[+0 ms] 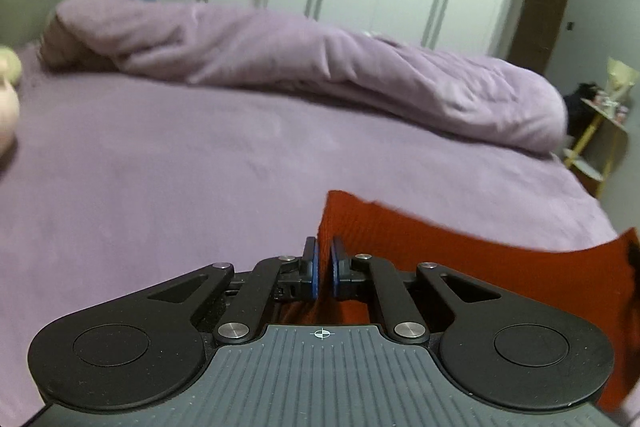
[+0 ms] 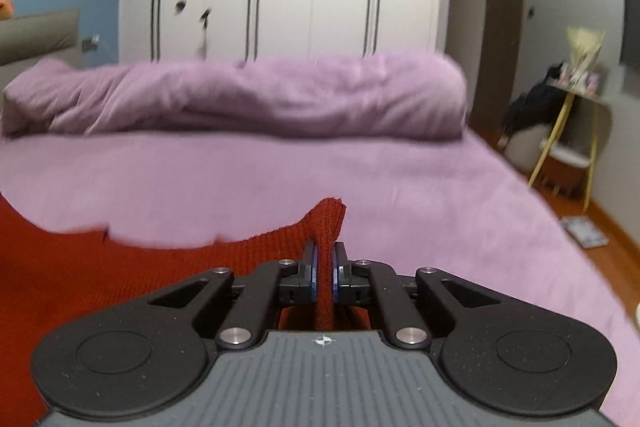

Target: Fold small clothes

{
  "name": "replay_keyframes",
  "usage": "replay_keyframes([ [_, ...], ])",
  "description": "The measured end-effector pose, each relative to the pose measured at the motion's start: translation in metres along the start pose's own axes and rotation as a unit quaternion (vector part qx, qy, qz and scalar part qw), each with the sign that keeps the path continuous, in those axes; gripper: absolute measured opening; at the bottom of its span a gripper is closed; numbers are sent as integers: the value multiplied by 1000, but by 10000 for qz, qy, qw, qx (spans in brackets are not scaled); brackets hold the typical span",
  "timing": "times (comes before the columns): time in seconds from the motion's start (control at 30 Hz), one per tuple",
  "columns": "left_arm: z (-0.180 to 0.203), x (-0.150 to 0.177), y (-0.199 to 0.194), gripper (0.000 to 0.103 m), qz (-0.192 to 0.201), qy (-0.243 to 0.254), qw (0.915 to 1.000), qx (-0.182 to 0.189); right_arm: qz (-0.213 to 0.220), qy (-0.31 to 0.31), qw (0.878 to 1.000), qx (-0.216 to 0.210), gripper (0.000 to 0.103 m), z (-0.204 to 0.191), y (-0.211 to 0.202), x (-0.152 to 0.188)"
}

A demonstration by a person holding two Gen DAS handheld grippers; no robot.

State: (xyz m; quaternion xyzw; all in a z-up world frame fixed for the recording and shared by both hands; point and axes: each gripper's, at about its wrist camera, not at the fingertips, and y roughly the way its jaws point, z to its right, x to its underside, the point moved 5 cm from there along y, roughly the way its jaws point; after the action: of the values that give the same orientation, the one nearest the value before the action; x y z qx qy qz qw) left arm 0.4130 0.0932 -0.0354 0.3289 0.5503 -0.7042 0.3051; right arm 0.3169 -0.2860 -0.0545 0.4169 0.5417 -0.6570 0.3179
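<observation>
While the bed (image 1: 200, 167) spreads wide under both cameras, with the rolled duvet (image 1: 320, 67) lying across it toward twelve o'clock, the red knit garment (image 1: 460, 267) is held up off the sheet between the two tools. It is seen at three o'clock of the left gripper (image 1: 323, 269) and at nine o'clock of the right gripper (image 2: 325, 273). Each pair of jaws is clamped on a thin pinch of the top edge. Because so little cloth is caught, a corner could be pulled free if the span is drawn taut. Uneven travel would skew the fold.
</observation>
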Motion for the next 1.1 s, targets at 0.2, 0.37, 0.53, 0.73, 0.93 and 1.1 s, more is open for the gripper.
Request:
replay_keyframes([
  [0.2,11,-1,55,11,-85,-83,9966,-812,24,60,9989,468,6,-4,49,-18],
  [0.37,9,27,50,39,-277,-376,9977,-496,-187,78,9928,1180,10,-2,67,2],
  [0.53,44,59,53,53,-367,-256,9989,143,-247,1135,9921,-482,12,-48,43,19],
  [0.73,72,66,92,57,-337,224,9991,-113,-863,726,9755,-1891,12,-142,63,52],
  [0.93,46,72,111,55,-187,192,9986,-455,-660,-6,9962,-575,11,-62,90,52],
  [1.1,36,72,104,51,-132,35,9995,-296,-538,1018,9930,249,1,37,83,53],
])
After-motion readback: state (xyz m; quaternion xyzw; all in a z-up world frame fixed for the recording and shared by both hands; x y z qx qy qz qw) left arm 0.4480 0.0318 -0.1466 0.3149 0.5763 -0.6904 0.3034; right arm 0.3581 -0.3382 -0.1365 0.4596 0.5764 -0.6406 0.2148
